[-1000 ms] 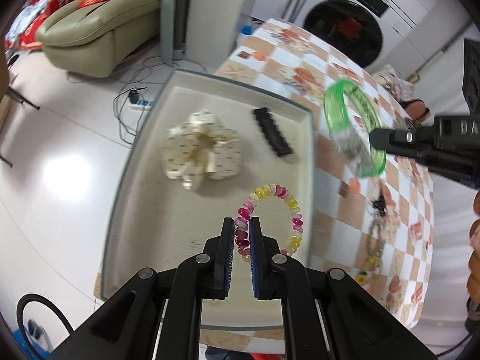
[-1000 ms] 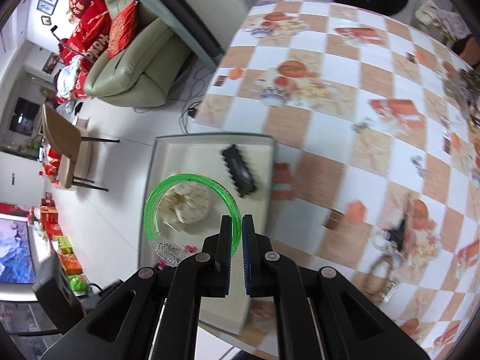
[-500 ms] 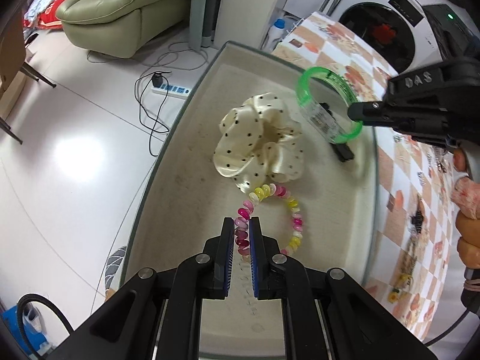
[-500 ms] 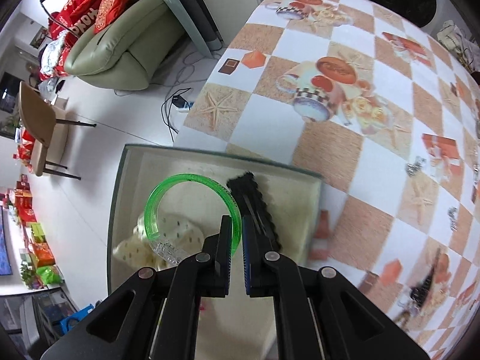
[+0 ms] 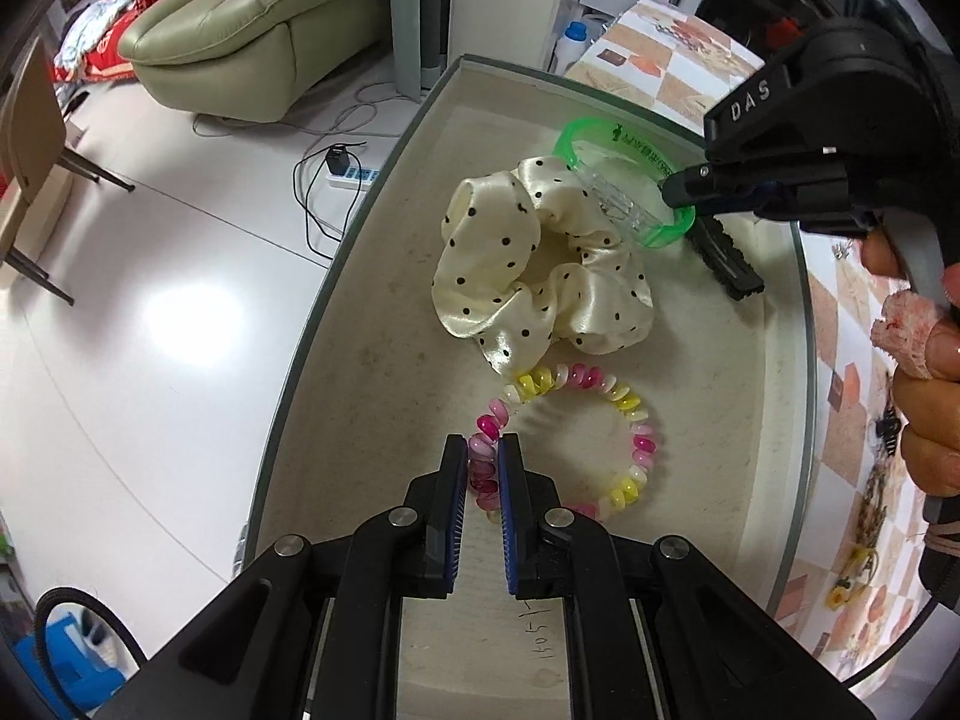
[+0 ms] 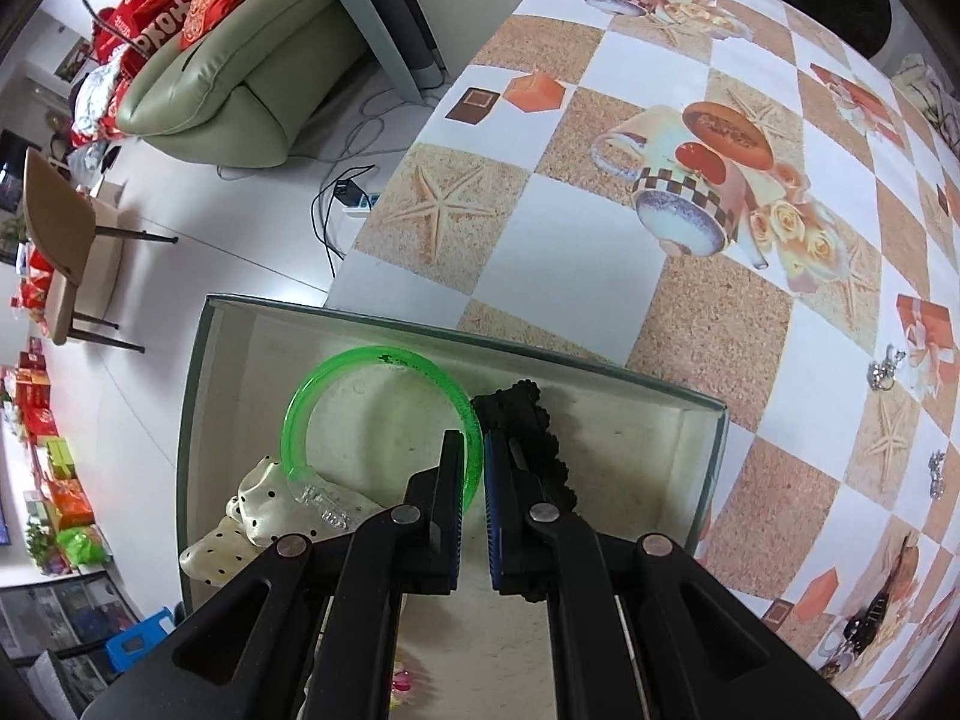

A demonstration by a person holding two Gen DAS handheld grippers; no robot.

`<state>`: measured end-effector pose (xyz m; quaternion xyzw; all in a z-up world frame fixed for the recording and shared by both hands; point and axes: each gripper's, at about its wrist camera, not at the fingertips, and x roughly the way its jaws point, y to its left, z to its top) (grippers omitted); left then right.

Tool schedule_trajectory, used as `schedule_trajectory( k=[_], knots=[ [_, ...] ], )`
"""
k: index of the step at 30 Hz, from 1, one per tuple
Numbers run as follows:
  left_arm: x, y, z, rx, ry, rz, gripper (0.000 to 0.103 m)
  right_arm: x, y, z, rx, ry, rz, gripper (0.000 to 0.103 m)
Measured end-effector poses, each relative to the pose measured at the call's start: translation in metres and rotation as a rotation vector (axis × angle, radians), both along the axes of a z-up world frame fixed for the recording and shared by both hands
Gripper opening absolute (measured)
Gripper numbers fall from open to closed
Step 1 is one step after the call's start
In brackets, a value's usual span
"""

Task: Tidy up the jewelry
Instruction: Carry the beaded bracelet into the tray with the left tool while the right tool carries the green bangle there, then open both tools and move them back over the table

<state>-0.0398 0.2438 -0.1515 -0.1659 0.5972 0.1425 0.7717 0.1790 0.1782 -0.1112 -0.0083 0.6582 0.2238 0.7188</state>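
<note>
Left wrist view: the left gripper (image 5: 483, 468) has its fingers pinching the coil band (image 5: 576, 438), low over the tray (image 5: 360, 276) and just beside the scrunchie (image 5: 540, 264). Let go carelessly, the band could land on the scrunchie. Further right, the right gripper (image 6: 477, 468) pinches the bangle (image 6: 372, 360) beside the black clip (image 6: 528, 420); it could knock the clip. "DAS" marks that gripper's body; the bangle's print is unreadable.
</note>
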Motion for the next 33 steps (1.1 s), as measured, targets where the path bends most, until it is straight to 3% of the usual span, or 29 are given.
schedule_trajectory(
  k=[4, 6, 8, 12, 13, 15, 16, 22, 24, 33],
  knots=[
    [0.001, -0.003, 0.002, 0.027, 0.019, 0.001, 0.015, -0.001, -0.001, 0.001, 0.013, 0.008, 0.011, 0.010],
    [0.001, -0.002, 0.002, 0.027, 0.027, 0.005, 0.015, -0.002, -0.001, 0.001, 0.028, 0.017, 0.013, 0.028],
    [0.003, -0.005, 0.004, 0.036, 0.030, 0.004, 0.015, -0.003, -0.003, 0.004, 0.042, 0.017, 0.009, 0.039],
    [0.007, -0.013, 0.008, 0.049, 0.033, -0.001, 0.016, -0.007, -0.009, 0.013, 0.083, 0.023, 0.012, 0.048],
    [0.008, -0.014, 0.009, 0.051, 0.036, -0.004, 0.020, -0.008, -0.011, 0.015, 0.092, 0.023, 0.011, 0.050],
    [0.008, -0.018, 0.012, 0.061, 0.034, -0.001, 0.097, -0.010, -0.017, 0.021, 0.110, 0.020, 0.005, 0.055],
    [0.007, -0.020, 0.018, 0.085, 0.011, 0.009, 0.102, -0.011, -0.020, 0.024, 0.117, 0.020, 0.002, 0.055],
    [0.012, -0.037, 0.031, 0.107, 0.015, -0.029, 0.102, -0.021, -0.049, 0.041, 0.168, 0.026, -0.033, 0.068],
    [0.013, -0.040, 0.035, 0.116, 0.012, -0.036, 0.103, -0.026, -0.063, 0.047, 0.190, 0.025, -0.051, 0.081],
    [0.020, -0.068, 0.057, 0.124, -0.025, -0.129, 0.103, -0.037, -0.146, 0.067, 0.215, 0.002, -0.165, 0.082]
  ],
)
